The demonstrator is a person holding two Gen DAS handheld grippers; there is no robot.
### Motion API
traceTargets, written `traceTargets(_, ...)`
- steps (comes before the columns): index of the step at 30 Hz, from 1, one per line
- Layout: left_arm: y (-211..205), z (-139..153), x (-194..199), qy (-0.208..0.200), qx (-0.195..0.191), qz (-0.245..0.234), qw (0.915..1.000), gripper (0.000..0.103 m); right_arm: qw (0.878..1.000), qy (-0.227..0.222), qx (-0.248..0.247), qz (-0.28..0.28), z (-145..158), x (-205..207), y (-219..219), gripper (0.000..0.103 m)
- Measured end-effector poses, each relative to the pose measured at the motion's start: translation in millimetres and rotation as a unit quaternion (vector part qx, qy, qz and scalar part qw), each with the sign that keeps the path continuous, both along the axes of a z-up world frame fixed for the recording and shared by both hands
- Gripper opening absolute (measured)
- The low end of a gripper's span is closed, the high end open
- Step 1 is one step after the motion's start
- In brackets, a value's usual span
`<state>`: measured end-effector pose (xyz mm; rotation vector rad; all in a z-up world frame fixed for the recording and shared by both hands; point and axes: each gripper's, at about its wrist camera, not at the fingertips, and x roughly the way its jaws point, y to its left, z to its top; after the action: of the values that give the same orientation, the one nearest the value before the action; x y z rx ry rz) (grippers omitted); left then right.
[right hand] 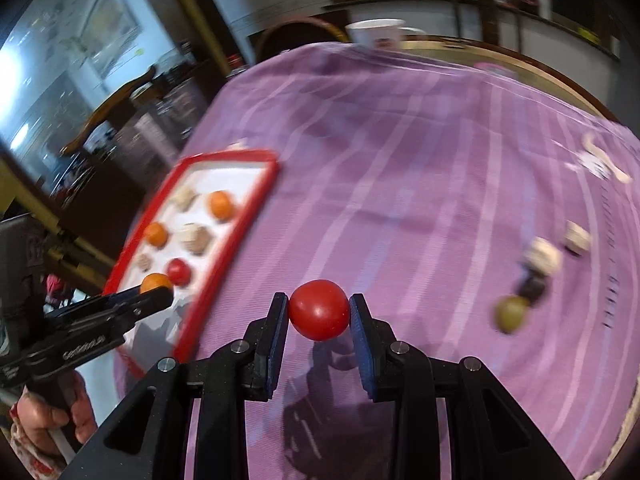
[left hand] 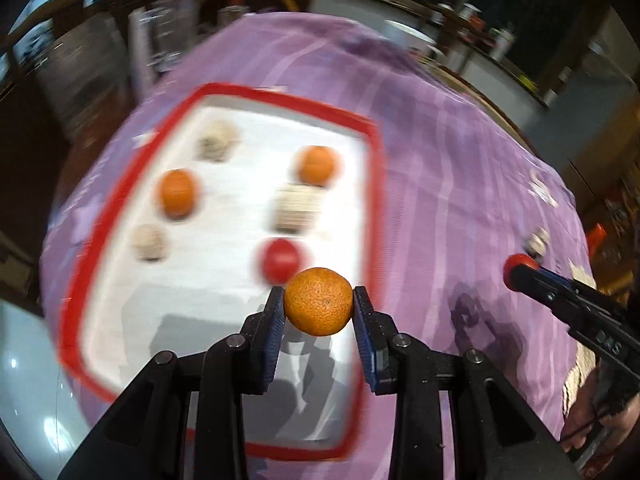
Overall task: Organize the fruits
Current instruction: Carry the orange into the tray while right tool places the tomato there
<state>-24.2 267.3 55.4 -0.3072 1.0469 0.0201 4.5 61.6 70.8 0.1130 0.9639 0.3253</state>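
- A purple striped cloth [left hand: 440, 168] is covering the round table [right hand: 532, 68], whose wooden rim is showing at the far edge.
- Dark wooden furniture, cluttered shelves and a white cup [right hand: 378, 32] are standing around it in a dim room.
- A white rectangular tray with a red rim [left hand: 372, 152] is lying on the cloth, well to the left.
- The tray is carrying two loose oranges, one red tomato [left hand: 281, 260] and three blurred pale lumps.
- The left tongs [left hand: 319, 304] are gripping a third round orange [left hand: 319, 300] above the tray's near edge.
- The right tongs [right hand: 319, 312] are gripping a second red tomato [right hand: 319, 309] above bare cloth.
- To the right, one olive-green fruit [right hand: 511, 313], one dark item and two pale lumps are lying on the cloth.
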Motion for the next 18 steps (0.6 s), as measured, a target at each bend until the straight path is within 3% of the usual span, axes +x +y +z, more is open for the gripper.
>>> traceTargets(7, 59, -11, -5, 0.018, 0.027, 0.037, 0.9988, 0.032, 0.998, 0.005, 0.001, 0.062, -7, 6, 83, 0.034)
traceTargets(18, 85, -32, 8, 0.040, 0.028, 0.035, 0.9982, 0.033, 0.993, 0.035, -0.017, 0.116, -45, 14, 163, 0.034)
